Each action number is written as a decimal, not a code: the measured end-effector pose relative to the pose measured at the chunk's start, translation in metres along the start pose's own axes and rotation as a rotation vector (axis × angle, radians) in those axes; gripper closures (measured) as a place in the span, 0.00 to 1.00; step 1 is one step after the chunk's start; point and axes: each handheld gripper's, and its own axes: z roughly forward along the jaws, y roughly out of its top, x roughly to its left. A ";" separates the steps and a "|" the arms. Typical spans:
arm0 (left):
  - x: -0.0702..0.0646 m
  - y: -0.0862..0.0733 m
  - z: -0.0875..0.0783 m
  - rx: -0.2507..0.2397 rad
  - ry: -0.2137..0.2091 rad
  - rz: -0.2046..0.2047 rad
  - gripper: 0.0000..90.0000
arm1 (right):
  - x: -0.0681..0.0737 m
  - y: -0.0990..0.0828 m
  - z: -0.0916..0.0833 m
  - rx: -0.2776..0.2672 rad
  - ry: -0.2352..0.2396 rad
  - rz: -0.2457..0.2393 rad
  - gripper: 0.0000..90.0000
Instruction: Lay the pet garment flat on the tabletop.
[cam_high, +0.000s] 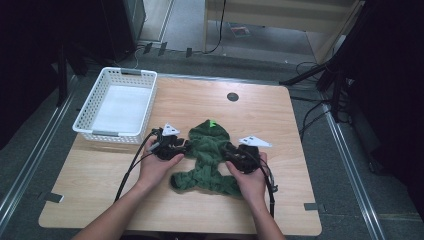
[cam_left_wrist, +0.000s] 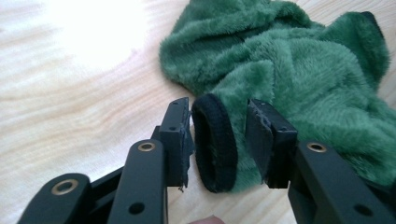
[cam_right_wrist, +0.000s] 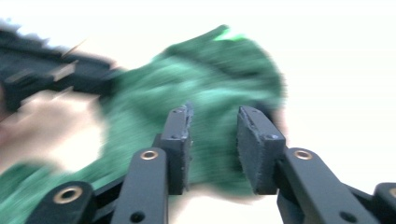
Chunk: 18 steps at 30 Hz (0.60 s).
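Note:
A green fleece garment (cam_high: 207, 155) lies crumpled on the wooden table (cam_high: 100, 175), with a light green tag (cam_high: 213, 122) at its far end. My left gripper (cam_high: 184, 148) is at the garment's left side. In the left gripper view its jaws (cam_left_wrist: 217, 107) straddle a black-edged sleeve cuff (cam_left_wrist: 215, 140), which keeps its round shape and is not squeezed. My right gripper (cam_high: 229, 154) is at the garment's right side. Its view is blurred, and its jaws (cam_right_wrist: 215, 112) stand apart just over the green fleece (cam_right_wrist: 205, 70), with nothing pinched.
A white plastic basket (cam_high: 85, 110) stands at the table's back left corner. A round black grommet (cam_high: 232, 96) sits near the far edge. Bare wood surrounds the garment. Black cables trail from both grippers toward the near edge.

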 end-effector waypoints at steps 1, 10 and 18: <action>-0.002 -0.001 0.002 0.006 0.002 0.012 0.72 | -0.004 0.000 0.001 0.004 -0.003 0.021 0.66; -0.010 -0.006 0.003 0.044 0.056 0.109 0.96 | -0.012 -0.011 0.019 0.128 0.005 -0.013 0.94; -0.012 -0.007 0.002 0.003 0.113 0.080 0.77 | -0.009 -0.013 0.017 0.093 0.009 -0.052 0.85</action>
